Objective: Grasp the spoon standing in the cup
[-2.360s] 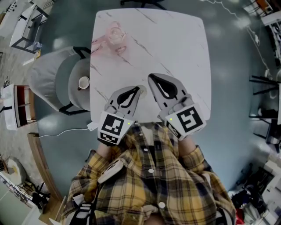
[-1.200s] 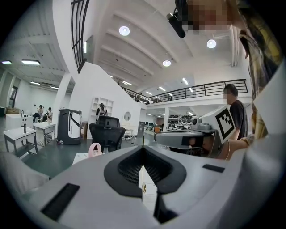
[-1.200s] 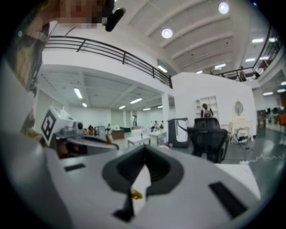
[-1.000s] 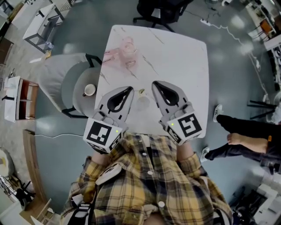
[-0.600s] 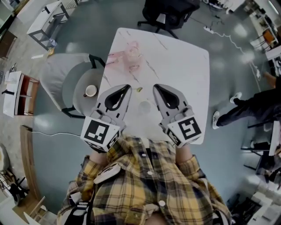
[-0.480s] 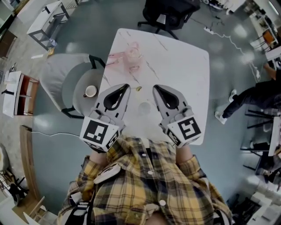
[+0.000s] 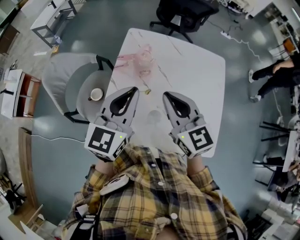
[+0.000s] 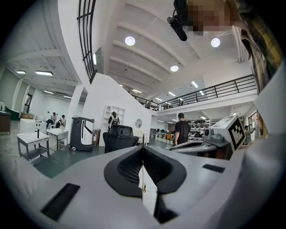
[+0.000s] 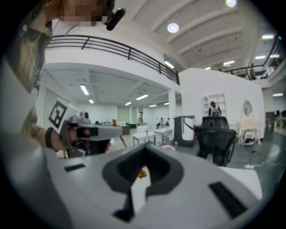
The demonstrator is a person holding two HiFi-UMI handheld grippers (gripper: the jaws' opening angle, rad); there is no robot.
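Note:
A clear cup stands on the white marble table between my two grippers. The spoon stands in it, and its gold end shows just past the cup. My left gripper is to the left of the spoon, shut and holding nothing. My right gripper is to the right of the cup, its jaws together and empty. In the left gripper view a gold speck shows through the gap under the shut jaws. The right gripper view shows the same speck.
Pink glassware stands at the table's far left. A grey chair and a round stool with a cup are left of the table. A black office chair is beyond it. A person's legs are at the right.
My left gripper has drifted to the left, off the cup, so the cup now shows between the grippers. The right gripper has kept its place. The person at the right has walked further away.

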